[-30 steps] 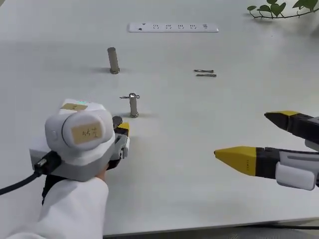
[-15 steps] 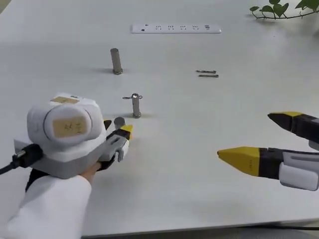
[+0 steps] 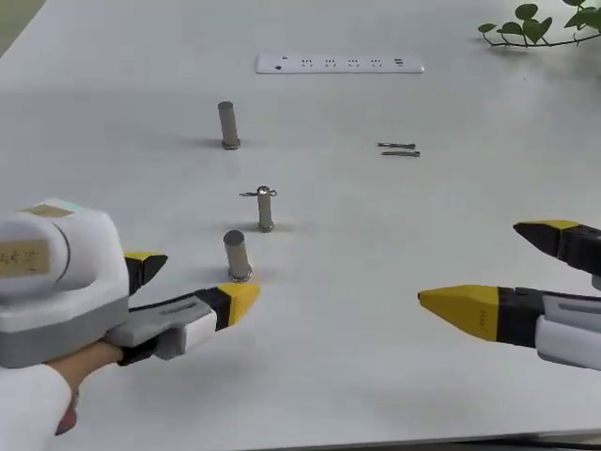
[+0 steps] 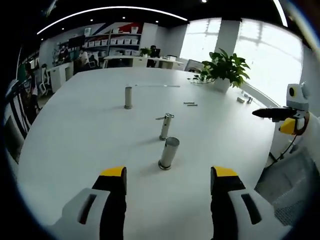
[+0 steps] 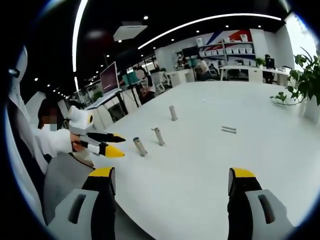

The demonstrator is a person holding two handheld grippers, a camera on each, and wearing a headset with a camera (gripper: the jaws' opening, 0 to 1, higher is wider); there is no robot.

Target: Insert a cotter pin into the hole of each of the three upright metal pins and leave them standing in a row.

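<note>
Two grippers, left gripper (image 3: 202,280) and right gripper (image 3: 474,263), gape wide and empty; the left one's jaw is close beside the nearest metal pin (image 3: 237,256) and could topple it. Three metal pins stand upright on the table (image 3: 338,376). Three cotter pins: an inserted cotter pin (image 3: 255,194) in the middle pin (image 3: 266,211), and two loose cotter pins (image 3: 399,148) well to the right, slip-prone.

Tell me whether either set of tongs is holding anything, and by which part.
Nothing is held. The left tongs stand open short of the nearest metal pin; the right tongs are open, empty.
</note>
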